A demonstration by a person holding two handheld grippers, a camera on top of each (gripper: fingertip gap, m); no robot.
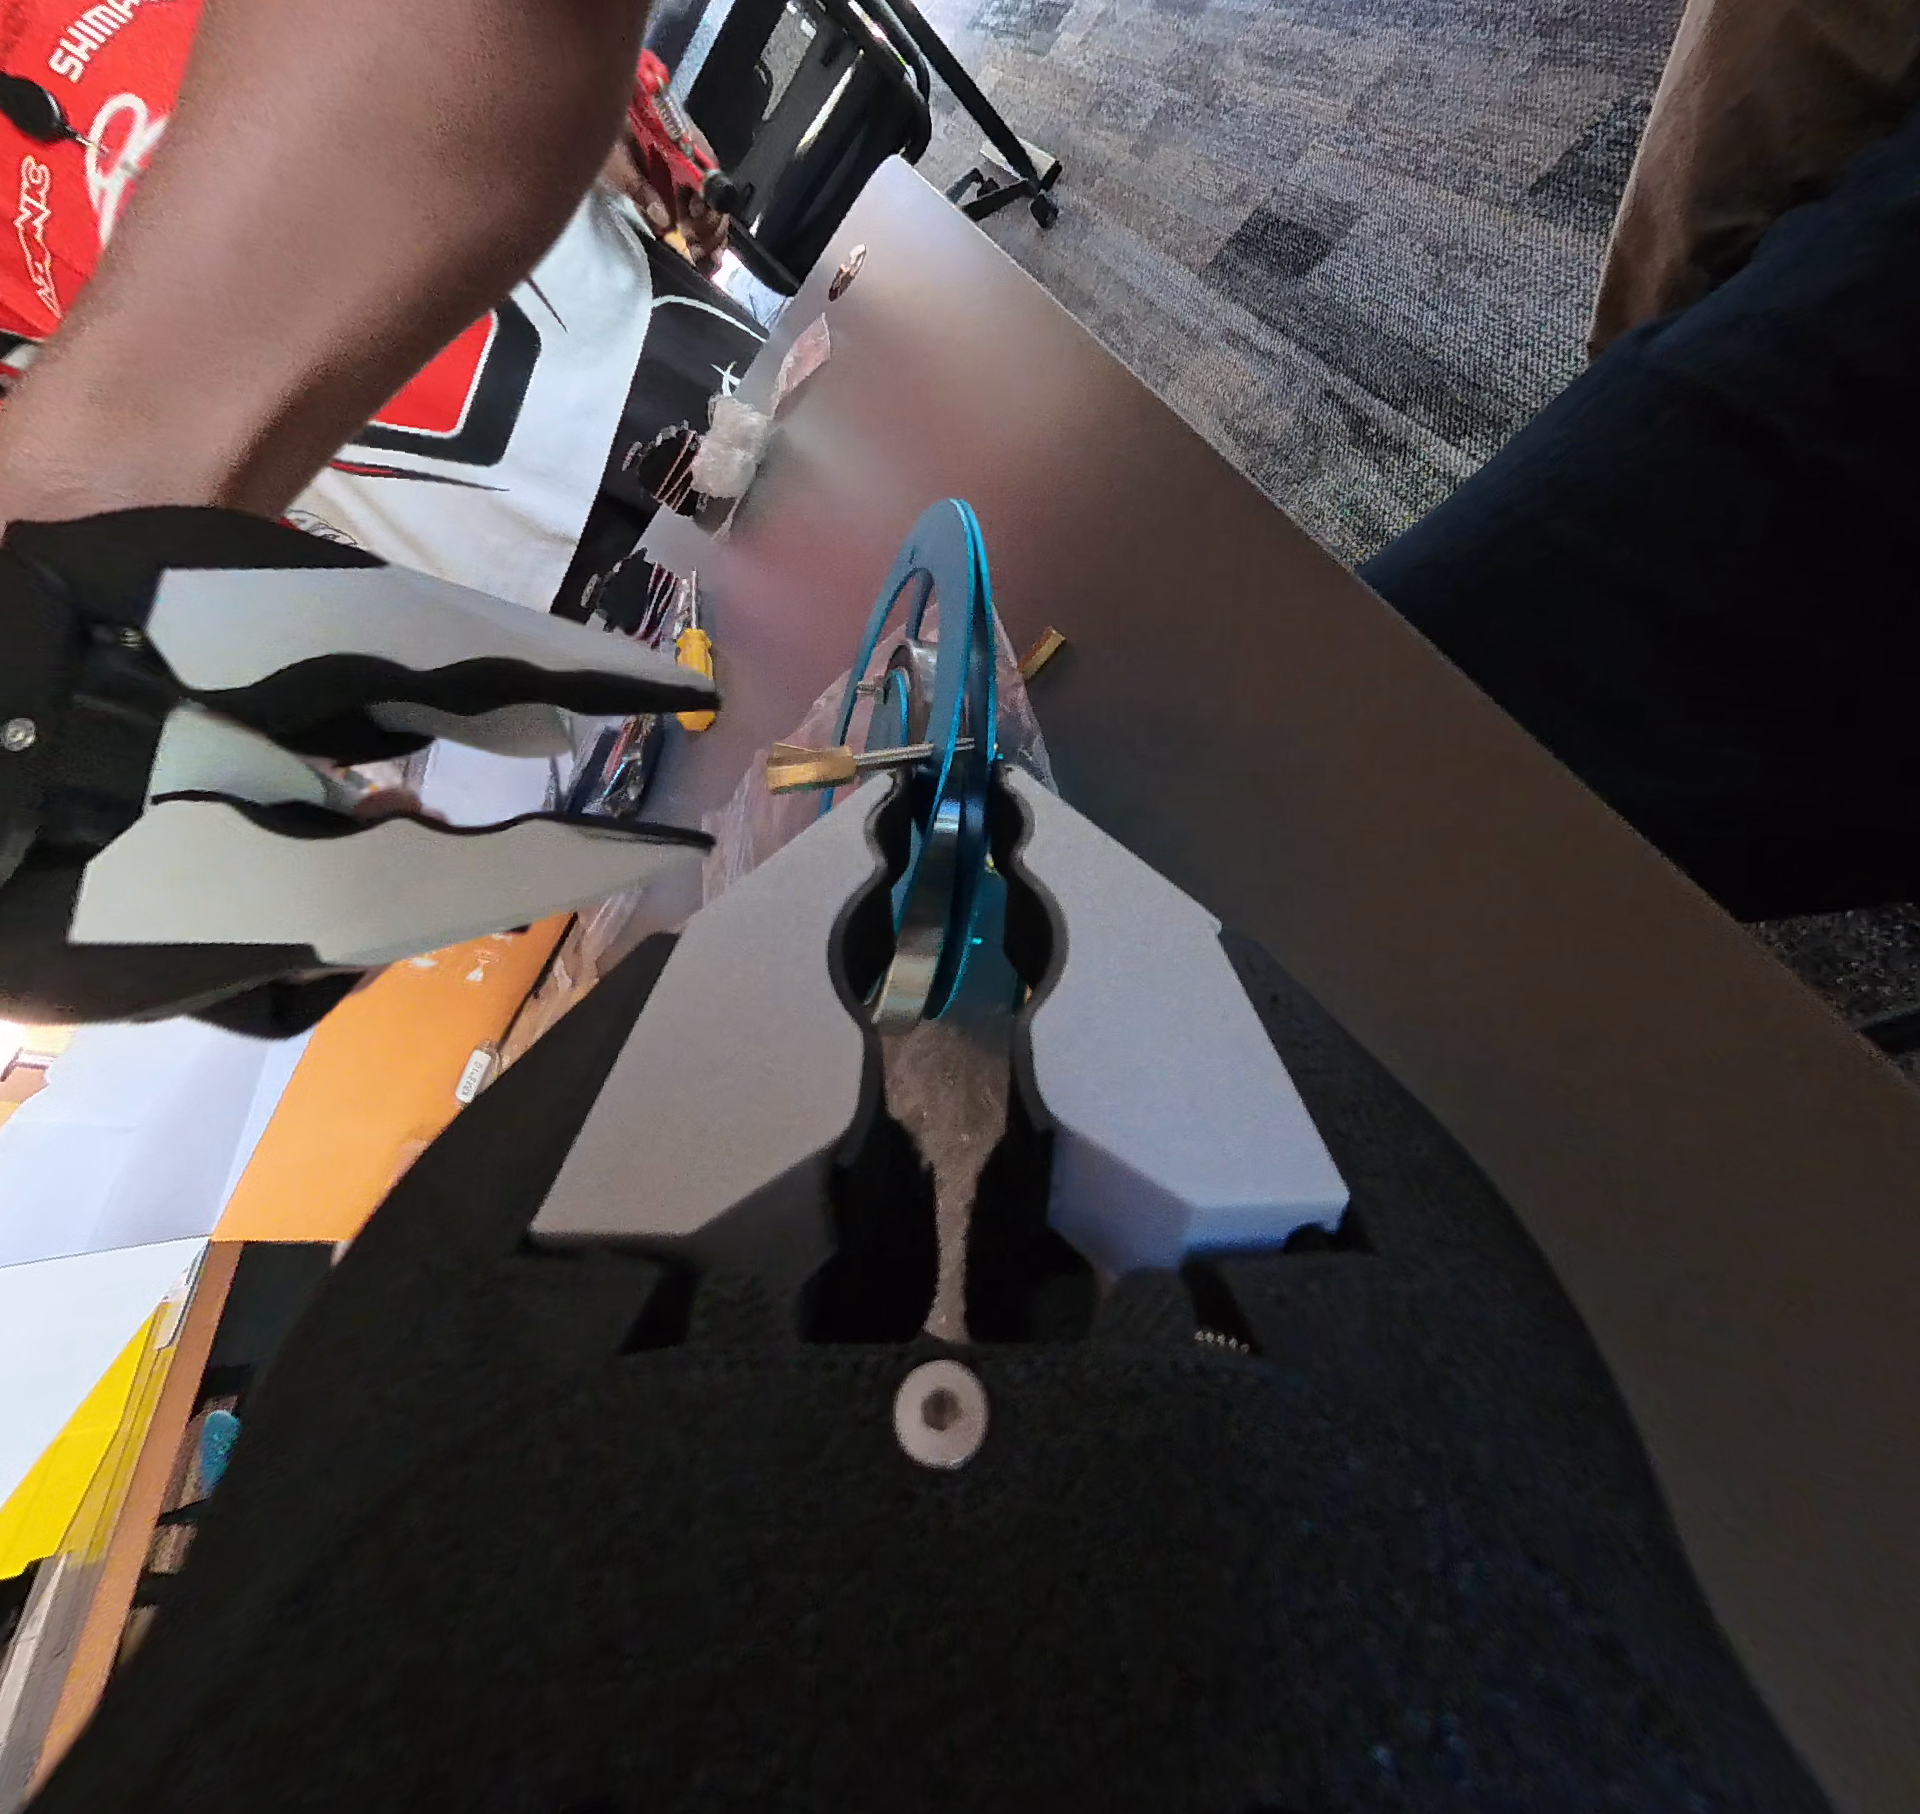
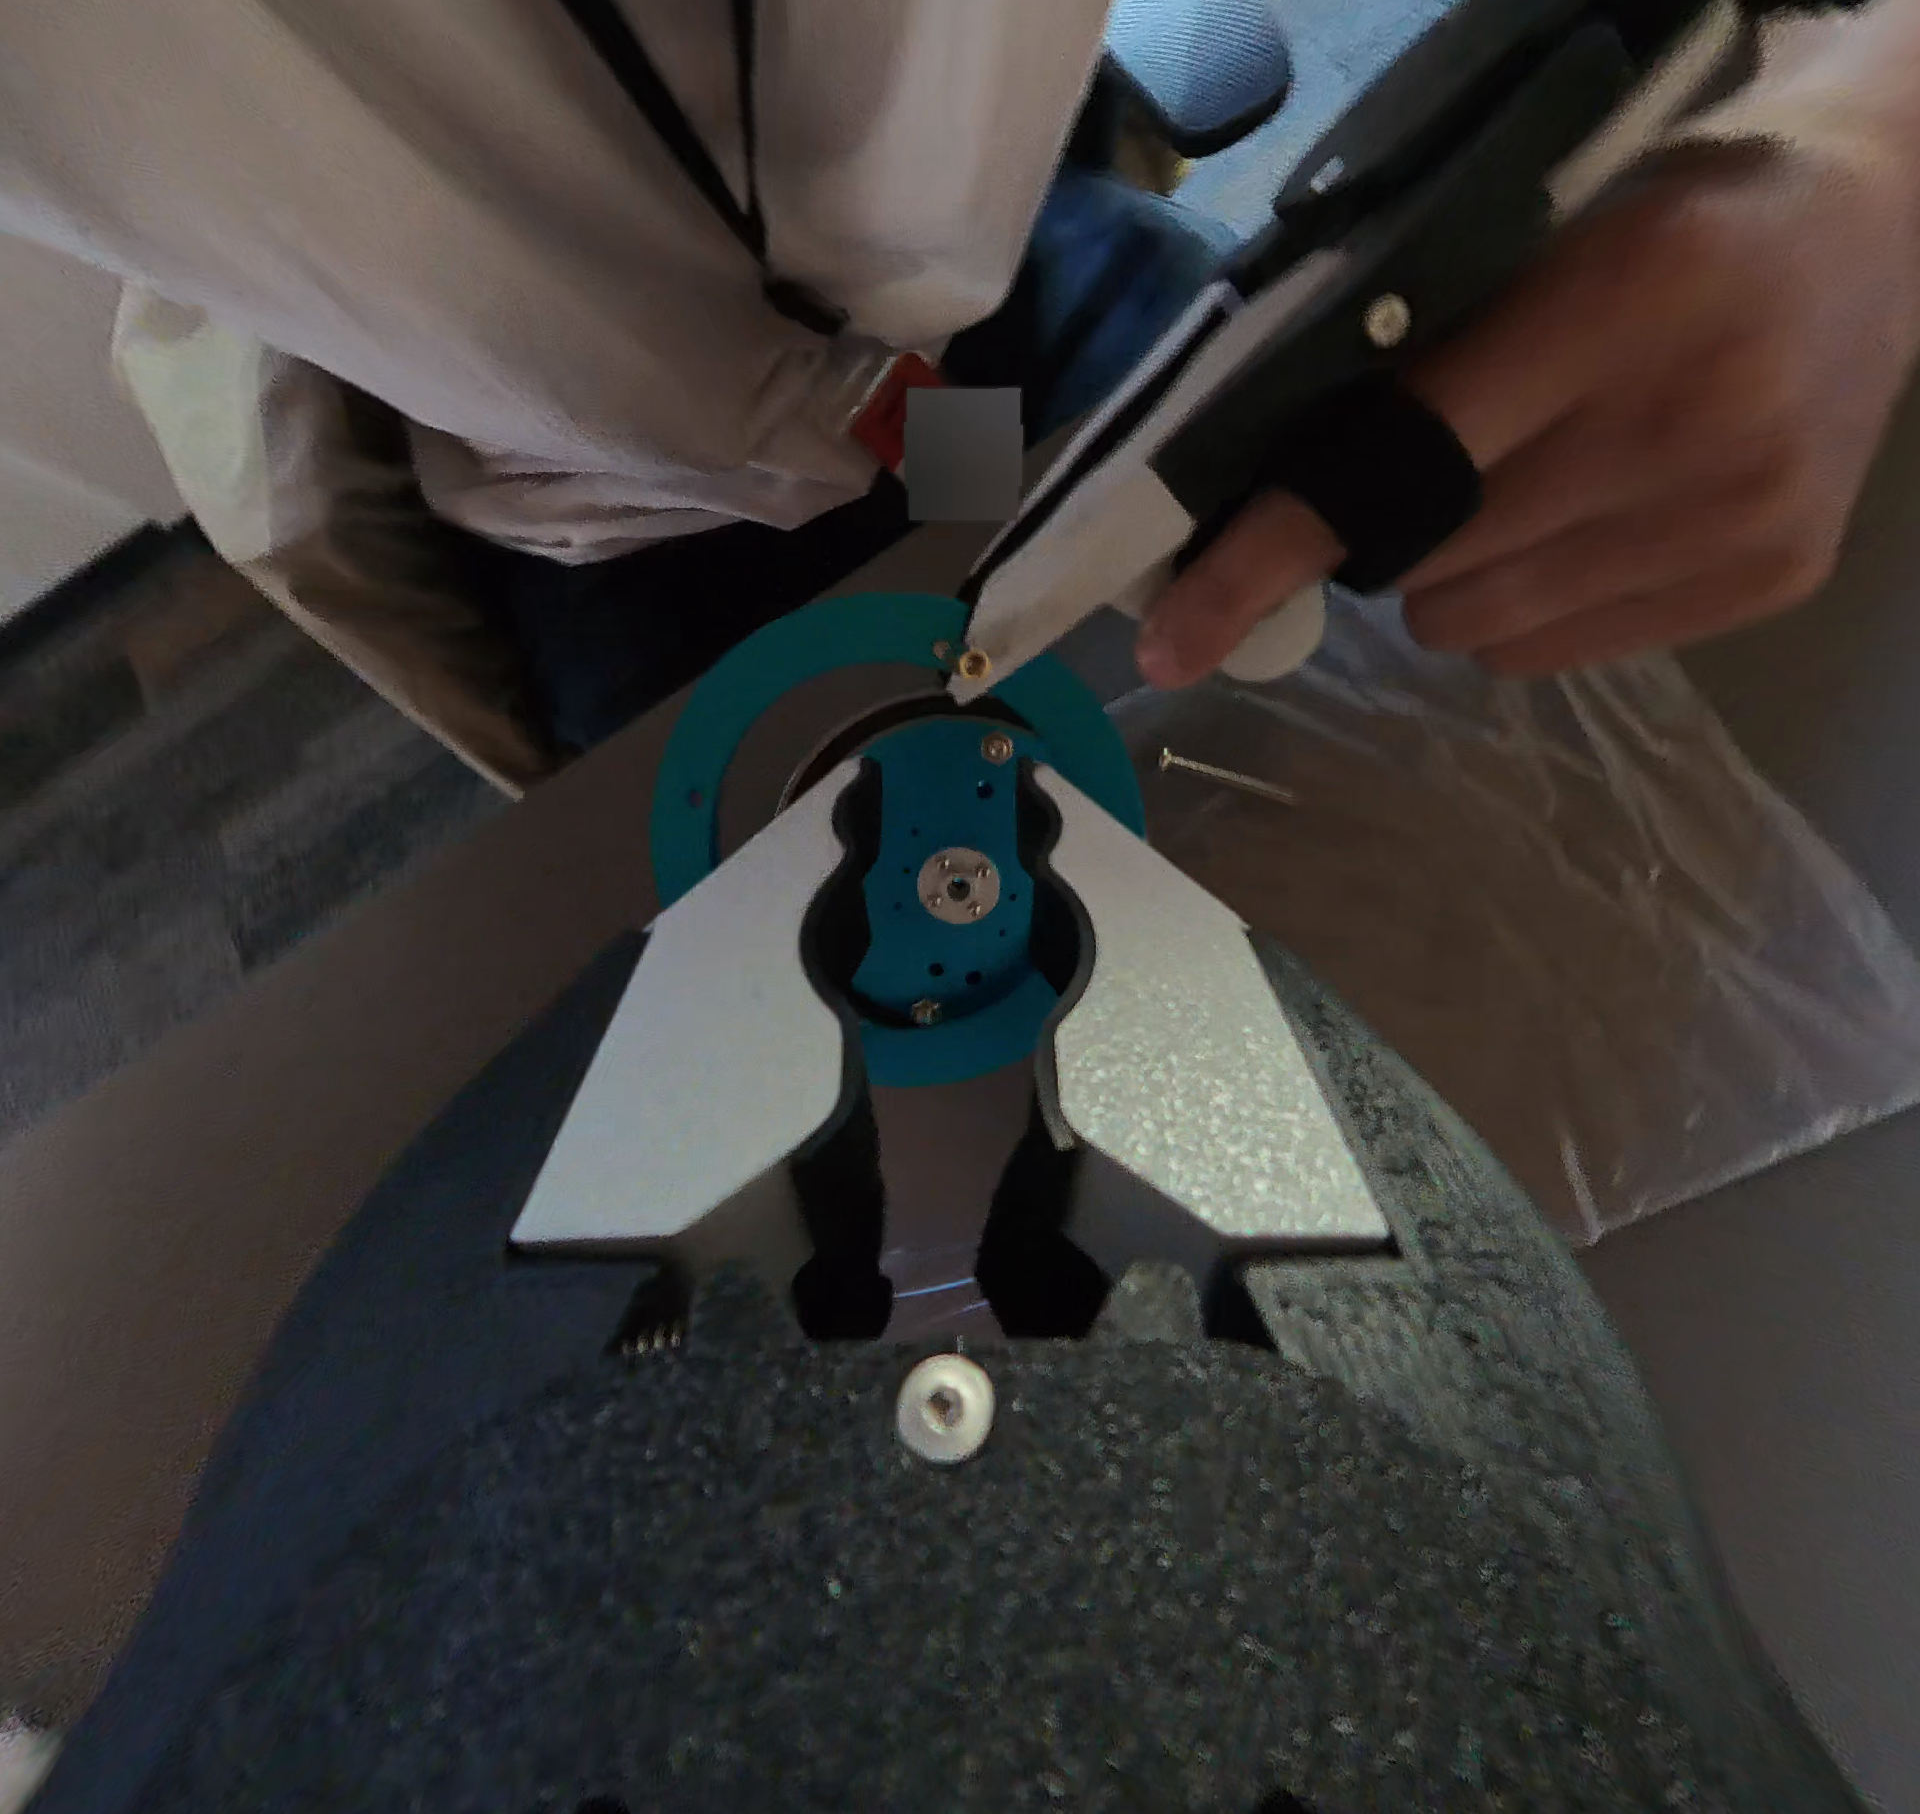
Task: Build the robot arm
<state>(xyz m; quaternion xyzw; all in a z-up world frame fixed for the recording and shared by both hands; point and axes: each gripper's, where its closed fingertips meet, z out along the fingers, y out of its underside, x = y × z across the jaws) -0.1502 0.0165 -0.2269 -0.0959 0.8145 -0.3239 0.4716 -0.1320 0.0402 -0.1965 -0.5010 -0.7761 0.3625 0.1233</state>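
A blue disc assembly (image 1: 951, 684), an outer ring and a smaller inner plate with a metal hub, stands on edge on the grey table (image 1: 1299, 777). My left gripper (image 1: 943, 796) is shut on its rim. In the right wrist view the disc (image 2: 940, 933) faces me and the left gripper (image 2: 966, 675) pinches the ring's top by a brass fitting. A brass standoff on a screw (image 1: 816, 765) sticks out of the disc sideways. My right gripper (image 2: 945, 777) is open, empty and close in front of the disc face; the left wrist view shows it (image 1: 715, 770) just short of the standoff.
A clear plastic bag (image 2: 1538, 912) and a long loose screw (image 2: 1226, 773) lie beside the disc. A second brass standoff (image 1: 1042, 648), a yellow-handled screwdriver (image 1: 694, 668) and plastic wrappers (image 1: 732, 445) lie on the table. Orange and white boxes (image 1: 395, 1089) sit on the left. Carpet lies beyond the table's edge. The gap from one gripper's tips to the other's is roughly 5 centimetres.
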